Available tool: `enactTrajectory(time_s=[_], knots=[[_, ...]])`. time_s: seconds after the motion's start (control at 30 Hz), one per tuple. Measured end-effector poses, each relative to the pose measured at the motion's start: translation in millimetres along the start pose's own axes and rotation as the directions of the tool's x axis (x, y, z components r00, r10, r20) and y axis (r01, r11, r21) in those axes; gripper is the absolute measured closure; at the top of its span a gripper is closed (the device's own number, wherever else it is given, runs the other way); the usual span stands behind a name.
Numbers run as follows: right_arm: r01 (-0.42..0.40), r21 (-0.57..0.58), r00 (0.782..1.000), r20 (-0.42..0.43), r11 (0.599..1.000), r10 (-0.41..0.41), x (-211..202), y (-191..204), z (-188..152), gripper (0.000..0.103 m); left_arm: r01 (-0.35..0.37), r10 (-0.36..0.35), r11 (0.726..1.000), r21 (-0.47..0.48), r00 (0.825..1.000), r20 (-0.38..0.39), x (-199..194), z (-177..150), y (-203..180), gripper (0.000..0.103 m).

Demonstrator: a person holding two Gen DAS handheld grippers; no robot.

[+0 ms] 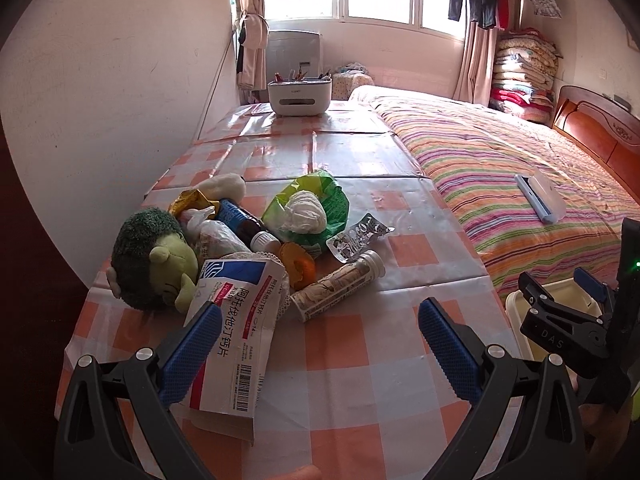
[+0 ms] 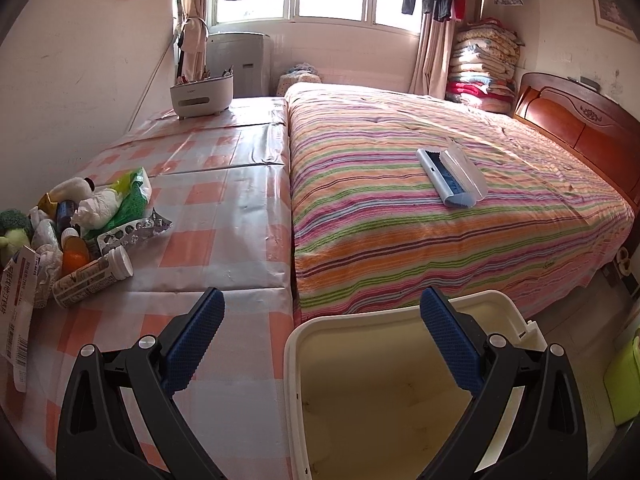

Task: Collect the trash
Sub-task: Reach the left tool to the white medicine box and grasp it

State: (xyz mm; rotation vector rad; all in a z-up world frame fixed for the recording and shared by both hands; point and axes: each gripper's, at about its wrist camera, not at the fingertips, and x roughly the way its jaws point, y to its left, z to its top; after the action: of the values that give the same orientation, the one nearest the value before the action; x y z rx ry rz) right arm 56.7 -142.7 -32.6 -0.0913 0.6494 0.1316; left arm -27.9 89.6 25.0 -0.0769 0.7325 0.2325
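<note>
A pile of trash lies on the checked tablecloth (image 1: 352,360): a white medicine box (image 1: 236,320), a tablet tube (image 1: 340,286), a foil blister pack (image 1: 358,238), a green bag with crumpled tissue (image 1: 308,208), a dark bottle (image 1: 244,222) and an orange-capped bottle (image 1: 298,266). My left gripper (image 1: 316,344) is open, just in front of the pile, its left finger over the medicine box. My right gripper (image 2: 320,336) is open and empty above the cream bin (image 2: 384,400). The right gripper also shows in the left wrist view (image 1: 560,292). The pile shows at the left in the right wrist view (image 2: 92,240).
A green plush toy (image 1: 154,258) lies beside the pile. A white organiser box (image 1: 298,96) stands at the table's far end. A striped bed (image 2: 420,208) with a blue-white case (image 2: 450,176) adjoins the table's right edge. A green container (image 2: 624,376) stands on the floor.
</note>
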Motion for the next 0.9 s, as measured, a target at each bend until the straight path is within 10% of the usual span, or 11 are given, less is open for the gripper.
enactTrajectory(time_s=[0.43, 0.9], knots=[[-0.264, -0.176, 0.963, 0.008, 0.948, 0.270, -8, 60, 11, 0.006, 0.044, -0.040, 0.998, 0.044, 0.996, -0.077, 9, -9, 43, 0.007], [-0.317, -0.225, 0.947, -0.024, 0.921, 0.320, 10, 81, 23, 0.006, -0.003, 0.008, 1.000, 0.019, 0.965, -0.261, 68, -22, 73, 0.007]])
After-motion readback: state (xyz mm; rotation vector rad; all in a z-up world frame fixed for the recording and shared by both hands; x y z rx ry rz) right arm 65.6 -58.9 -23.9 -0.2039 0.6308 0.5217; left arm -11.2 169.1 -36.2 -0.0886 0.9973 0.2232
